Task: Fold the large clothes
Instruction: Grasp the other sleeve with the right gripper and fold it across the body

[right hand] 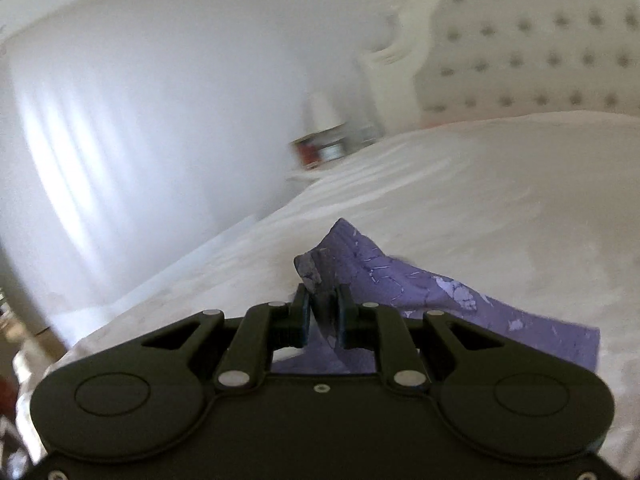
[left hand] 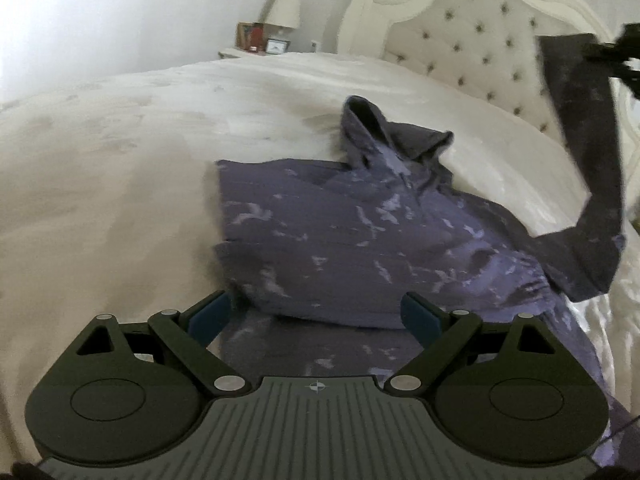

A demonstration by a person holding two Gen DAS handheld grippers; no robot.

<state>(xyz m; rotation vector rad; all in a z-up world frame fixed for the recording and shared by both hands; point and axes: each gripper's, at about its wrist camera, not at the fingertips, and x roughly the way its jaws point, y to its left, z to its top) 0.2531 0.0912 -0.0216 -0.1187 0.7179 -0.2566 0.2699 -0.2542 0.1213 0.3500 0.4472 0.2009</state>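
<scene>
Nightstand [left hand: 236, 54] with lamp [left hand: 285, 10] stood far left, beside the white bed [left hand: 120, 168]. Left gripper [left hand: 316, 316]: jaws spread wide, empty, over the hem. Purple hoodie [left hand: 340, 224]: lay on the bed, hood toward the tufted headboard [left hand: 480, 52]. Right gripper [right hand: 323, 312]: clenched on the hoodie's sleeve [left hand: 592, 152], lifted at right.

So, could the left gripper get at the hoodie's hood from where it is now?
Probably yes. The left gripper is open and holds nothing, and the hood lies uncovered on the bed beyond the hoodie's body. The right gripper holds the sleeve up off to the side, clear of that path.
</scene>
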